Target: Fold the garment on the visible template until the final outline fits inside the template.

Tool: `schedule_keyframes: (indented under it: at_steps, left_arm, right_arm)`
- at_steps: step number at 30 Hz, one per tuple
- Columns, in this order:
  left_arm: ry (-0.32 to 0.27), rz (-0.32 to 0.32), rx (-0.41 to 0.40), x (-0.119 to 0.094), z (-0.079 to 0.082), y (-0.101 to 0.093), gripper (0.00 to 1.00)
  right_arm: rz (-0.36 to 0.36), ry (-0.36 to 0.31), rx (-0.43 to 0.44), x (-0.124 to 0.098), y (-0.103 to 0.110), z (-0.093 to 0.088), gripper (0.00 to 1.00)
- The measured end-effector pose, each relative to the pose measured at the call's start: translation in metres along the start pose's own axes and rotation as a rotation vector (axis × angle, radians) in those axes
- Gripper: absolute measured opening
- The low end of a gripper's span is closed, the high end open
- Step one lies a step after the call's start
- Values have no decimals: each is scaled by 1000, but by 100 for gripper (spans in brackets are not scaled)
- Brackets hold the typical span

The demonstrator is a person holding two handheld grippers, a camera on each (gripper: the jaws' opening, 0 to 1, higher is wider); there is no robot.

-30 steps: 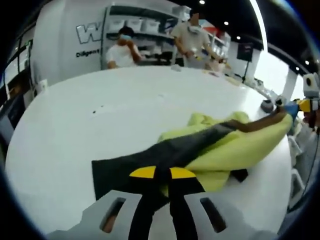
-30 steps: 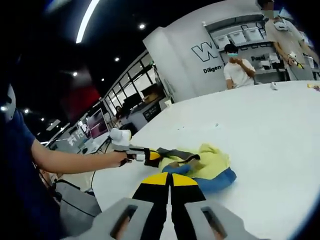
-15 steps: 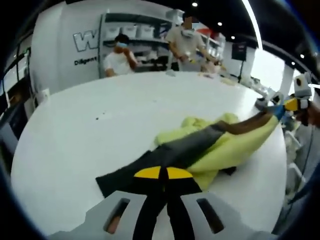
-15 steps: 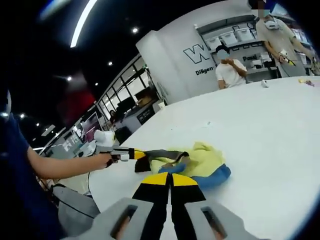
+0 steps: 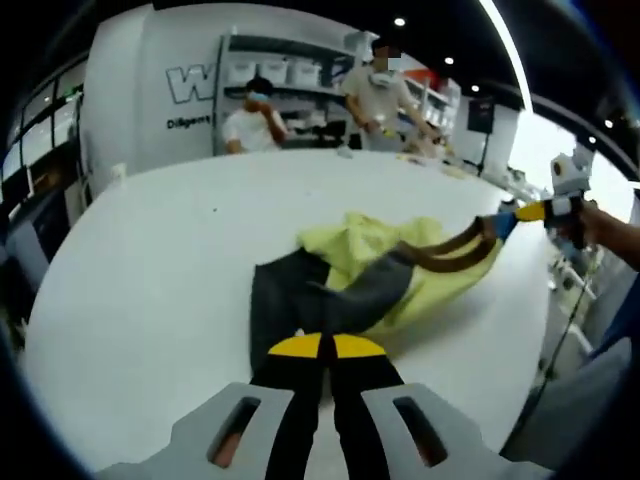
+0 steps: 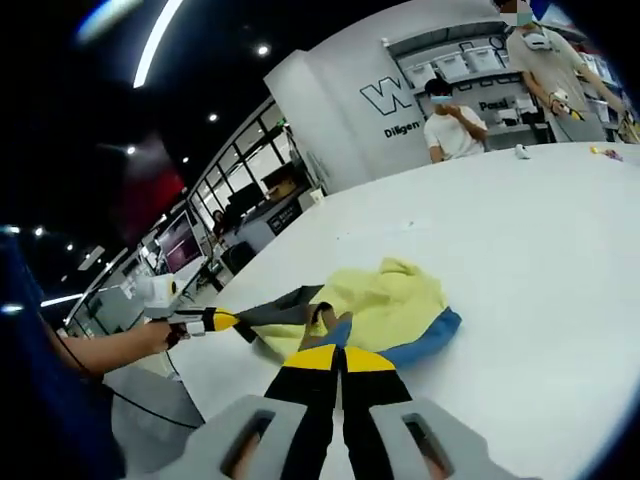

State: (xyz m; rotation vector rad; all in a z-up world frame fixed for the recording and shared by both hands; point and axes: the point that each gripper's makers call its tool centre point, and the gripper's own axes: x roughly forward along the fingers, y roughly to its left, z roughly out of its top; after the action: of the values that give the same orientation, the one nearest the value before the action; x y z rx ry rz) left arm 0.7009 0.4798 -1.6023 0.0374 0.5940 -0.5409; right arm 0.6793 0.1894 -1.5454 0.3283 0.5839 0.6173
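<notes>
the garment (image 5: pixel 390 275) lies bunched on the white table (image 5: pixel 150 260), a yellow-green body with dark grey panels, brown trim and, in the right gripper view, a blue edge (image 6: pixel 425 340). in the left gripper view it runs from the centre out toward 3 o'clock; in the right gripper view it sits just above the centre bottom, spreading toward 9 o'clock.

the left gripper (image 5: pixel 320 350) has its jaws pressed together on a dark grey corner of the garment at 6 o'clock, the cloth rising straight out of the jaw tips. the same gripper appears in the right gripper view at 9 o'clock (image 6: pixel 215 320), held by a hand (image 6: pixel 160 335), with the grey panel drawn to a point at its yellow tips.

the right gripper (image 6: pixel 342 352) is likewise clenched on the garment, at the spot where brown trim and blue edge meet its tips. in the left gripper view it shows at 3 o'clock (image 5: pixel 515 215), pulling the brown trim taut above the table edge.

no template outline can be made out under the cloth.

two people (image 5: pixel 250 120) stand beyond the far edge of the table at 12 o'clock, before shelving (image 5: pixel 290 75).
</notes>
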Motion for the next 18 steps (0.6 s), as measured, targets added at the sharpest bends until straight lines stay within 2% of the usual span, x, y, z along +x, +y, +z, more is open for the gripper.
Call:
schedule_keyframes:
  at_steps: [2, 9, 12, 16, 18]
  left_arm:
    - [7, 2, -11, -9, -11, -5, 0]
    - [20, 6, -7, -28, -27, -20, 0]
    - [58, -31, 57, -33, -40, -29, 0]
    - [95, -50, 85, -39, -52, -38, 0]
    - [123, -81, 130, -43, -61, -48, 0]
  right_arm:
    - [2, 7, 15, -1, 1, -8, 0]
    - [-6, 52, 27, -3, -1, -34, 0]
    - [-16, 78, 30, -6, 0, -50, 0]
    - [-21, 103, 41, -8, -4, -68, 0]
    - [-25, 117, 50, -11, -3, -75, 0]
